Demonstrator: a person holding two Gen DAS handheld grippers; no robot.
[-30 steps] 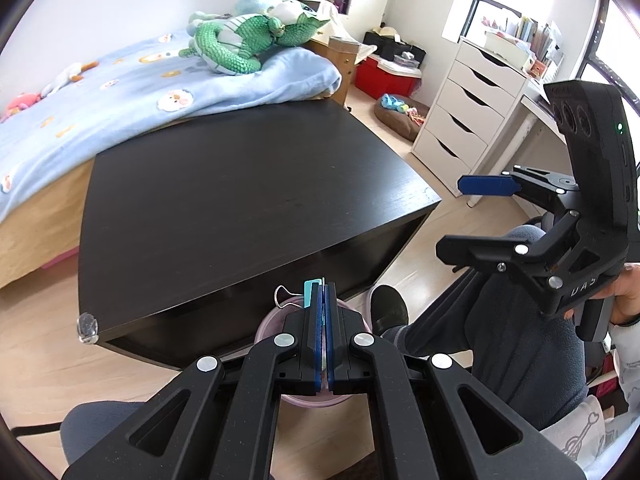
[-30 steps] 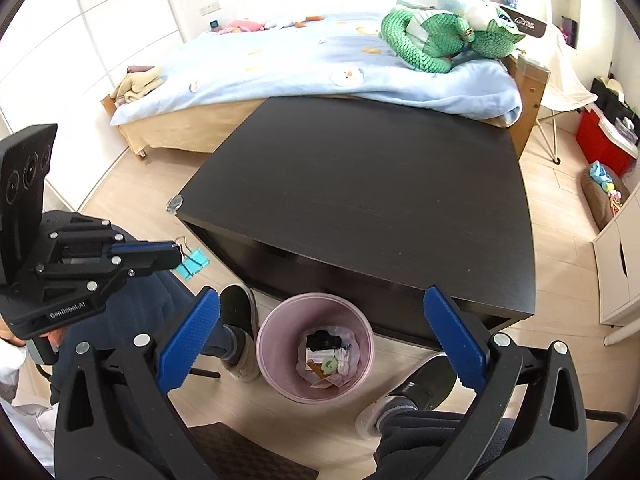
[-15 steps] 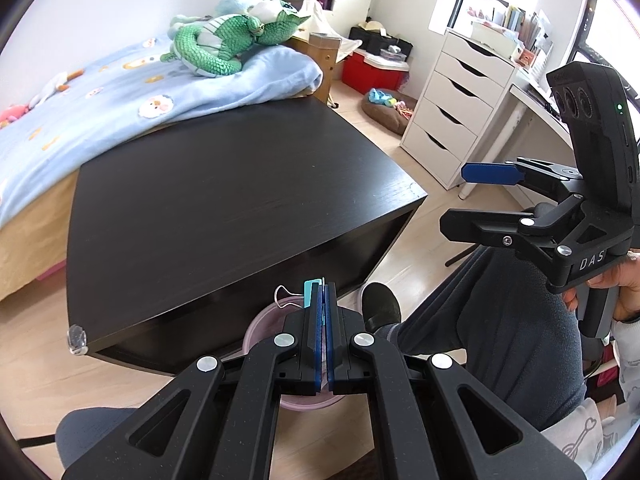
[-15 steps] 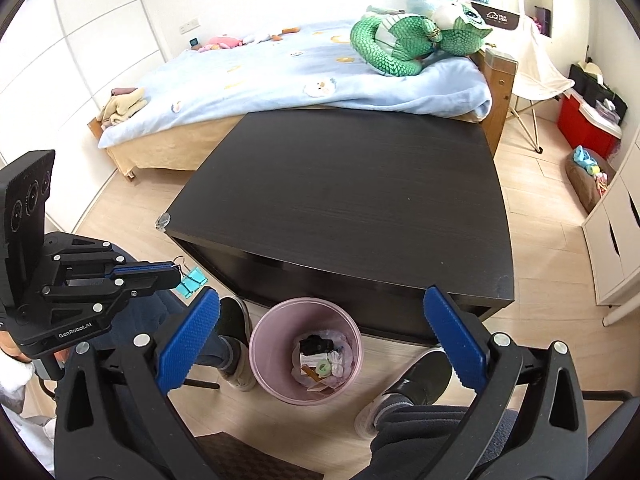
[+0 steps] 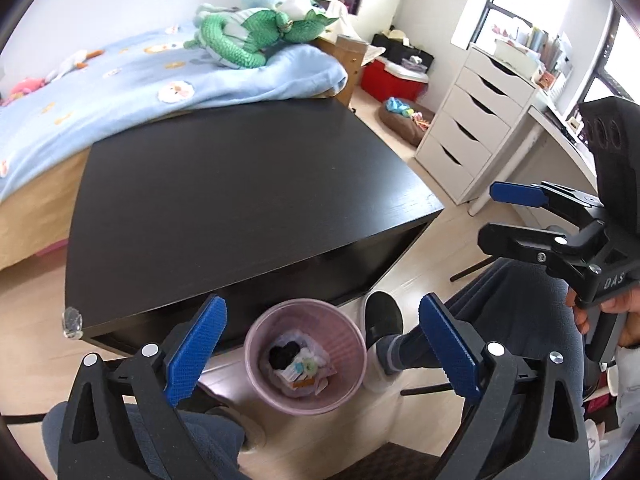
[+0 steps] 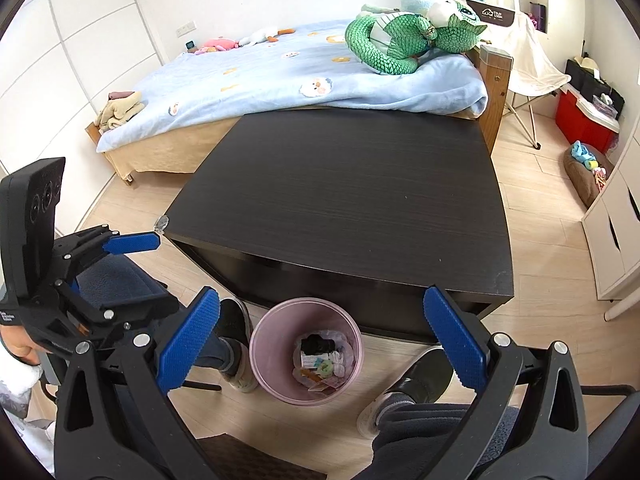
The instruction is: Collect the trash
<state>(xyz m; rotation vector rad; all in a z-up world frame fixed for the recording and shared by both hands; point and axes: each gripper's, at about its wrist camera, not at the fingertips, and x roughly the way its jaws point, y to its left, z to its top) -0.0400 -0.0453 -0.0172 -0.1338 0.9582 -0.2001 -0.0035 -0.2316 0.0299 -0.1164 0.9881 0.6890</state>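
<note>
A pink trash bin (image 5: pixel 306 354) stands on the floor at the near edge of a black table (image 5: pixel 224 196). It holds several pieces of trash (image 5: pixel 298 366), among them a black item and a teal clip. My left gripper (image 5: pixel 320 352) is open and empty, right above the bin. My right gripper (image 6: pixel 320 336) is open and empty, also above the bin (image 6: pixel 306 350). Each gripper shows from the side in the other's view, the right one (image 5: pixel 516 216) and the left one (image 6: pixel 132 242).
The black table top (image 6: pixel 352 188) is bare. A bed (image 6: pixel 288 68) with a green plush dragon (image 6: pixel 404 40) stands behind it. White drawers (image 5: pixel 472 120) and a red box (image 5: pixel 392 76) are to the right. The person's legs and shoes (image 6: pixel 236 344) flank the bin.
My left gripper was shut on a teal binder clip above the bin. It has opened, and the clip lies in the bin. The right gripper stayed open.
</note>
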